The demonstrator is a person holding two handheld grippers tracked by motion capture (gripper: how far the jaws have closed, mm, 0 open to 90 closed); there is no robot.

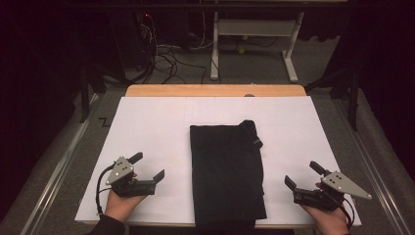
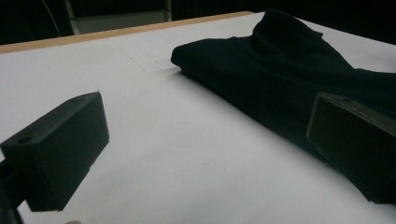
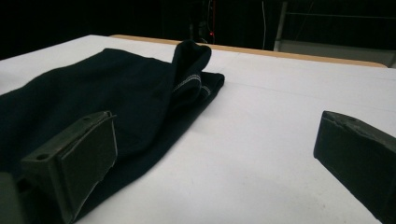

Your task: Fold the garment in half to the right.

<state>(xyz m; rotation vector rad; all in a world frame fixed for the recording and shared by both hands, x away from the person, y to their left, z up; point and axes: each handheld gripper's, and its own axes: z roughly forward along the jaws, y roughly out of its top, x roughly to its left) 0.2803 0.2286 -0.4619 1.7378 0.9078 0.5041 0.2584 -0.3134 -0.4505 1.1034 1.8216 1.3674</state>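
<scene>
A folded black garment (image 1: 227, 171) is laid lengthwise on the white sheet (image 1: 156, 122) that covers the table (image 1: 215, 90), a little right of centre, its near end reaching the front edge. At its far right corner a fold is turned up, where pale stitching is seen. The left gripper (image 1: 148, 166) is held just above the sheet to the garment's left, the right gripper (image 1: 299, 175) to its right. Both are spread wide with nothing between the jaws, and neither is touching the cloth.
</scene>
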